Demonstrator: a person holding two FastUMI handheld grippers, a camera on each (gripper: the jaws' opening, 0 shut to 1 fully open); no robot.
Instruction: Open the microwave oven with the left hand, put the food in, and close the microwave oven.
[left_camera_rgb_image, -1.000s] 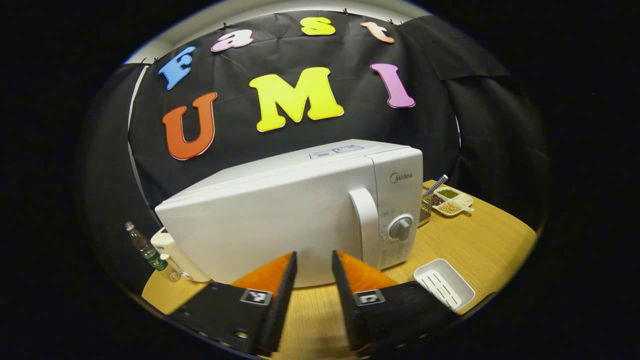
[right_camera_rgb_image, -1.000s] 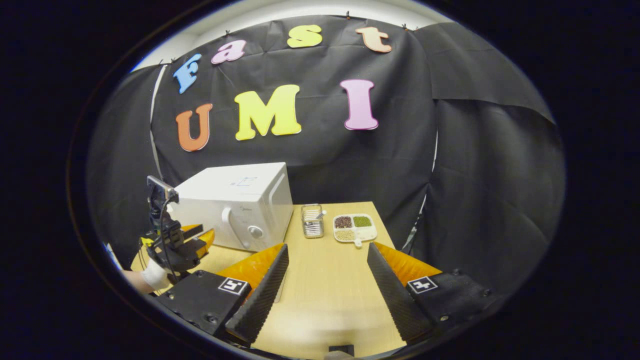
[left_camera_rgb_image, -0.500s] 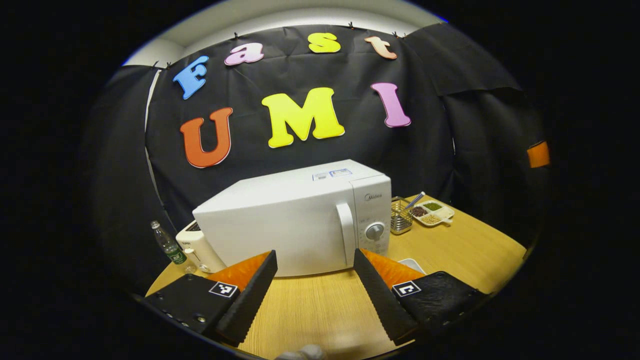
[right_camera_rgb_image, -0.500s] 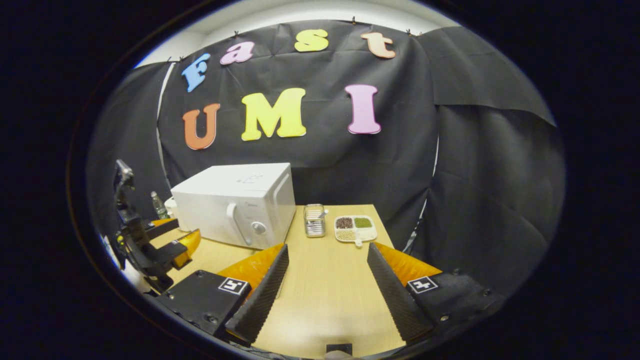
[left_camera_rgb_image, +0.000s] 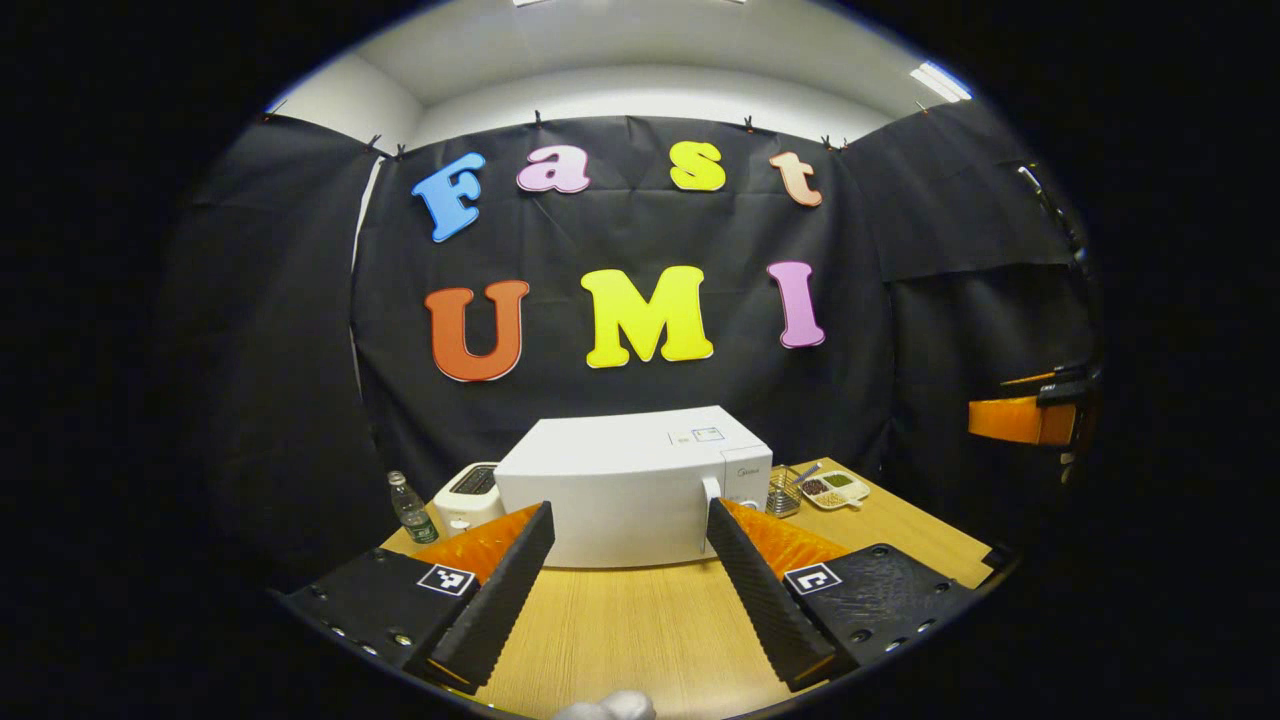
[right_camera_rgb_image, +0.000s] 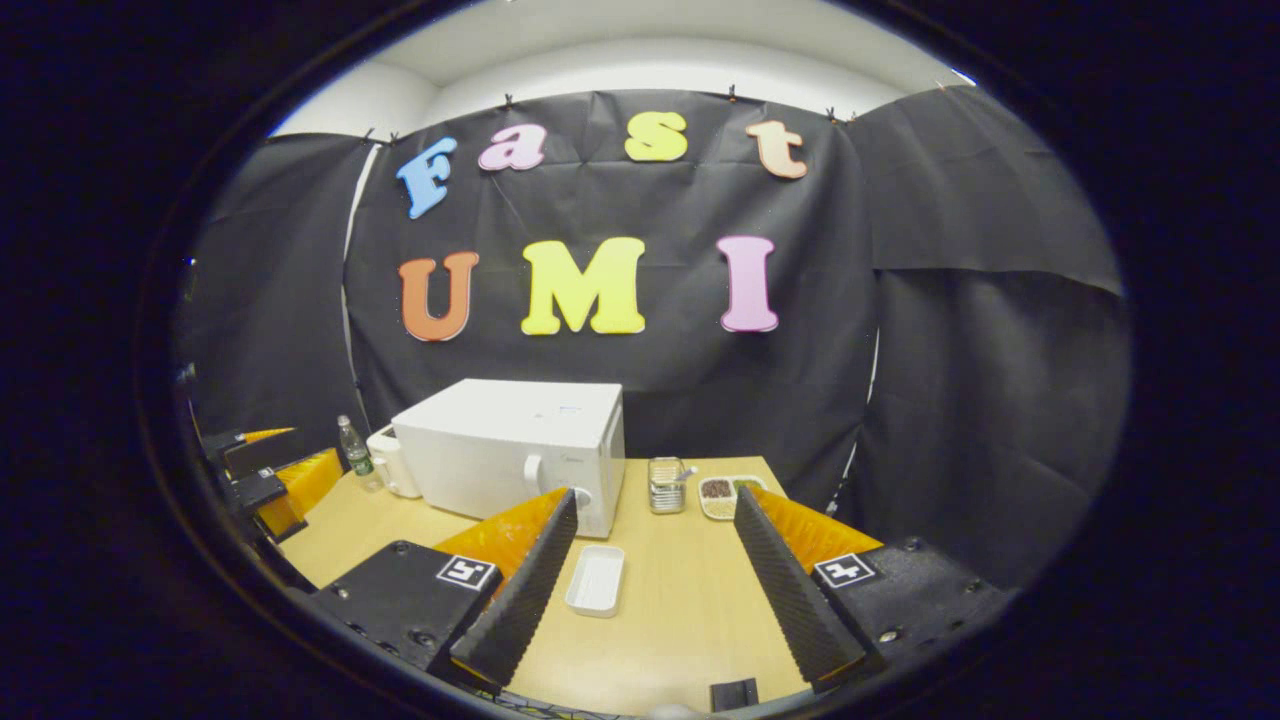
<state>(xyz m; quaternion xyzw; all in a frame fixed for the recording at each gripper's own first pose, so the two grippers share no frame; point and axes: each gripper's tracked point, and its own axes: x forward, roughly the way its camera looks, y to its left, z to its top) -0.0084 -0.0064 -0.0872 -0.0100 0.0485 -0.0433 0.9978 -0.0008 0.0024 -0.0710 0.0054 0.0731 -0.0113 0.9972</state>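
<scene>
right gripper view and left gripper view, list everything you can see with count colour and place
microwave oven: one, white, door shut, back left of table
table: one, light wood
tray: one, white, empty, in front of the microwave oven
toaster: one, white, left of the microwave oven
bottle: one, clear, far left
wire basket: one, metal, right of the microwave oven
divided dish: one, white, holding grains, right of the basket
left tongs: open, empty
right tongs: open, empty

White microwave (right_camera_rgb_image: 510, 455), white tray (right_camera_rgb_image: 596, 580), pale wood table (right_camera_rgb_image: 680, 600), seemingly green-labelled bottle (left_camera_rgb_image: 410, 508)
</scene>
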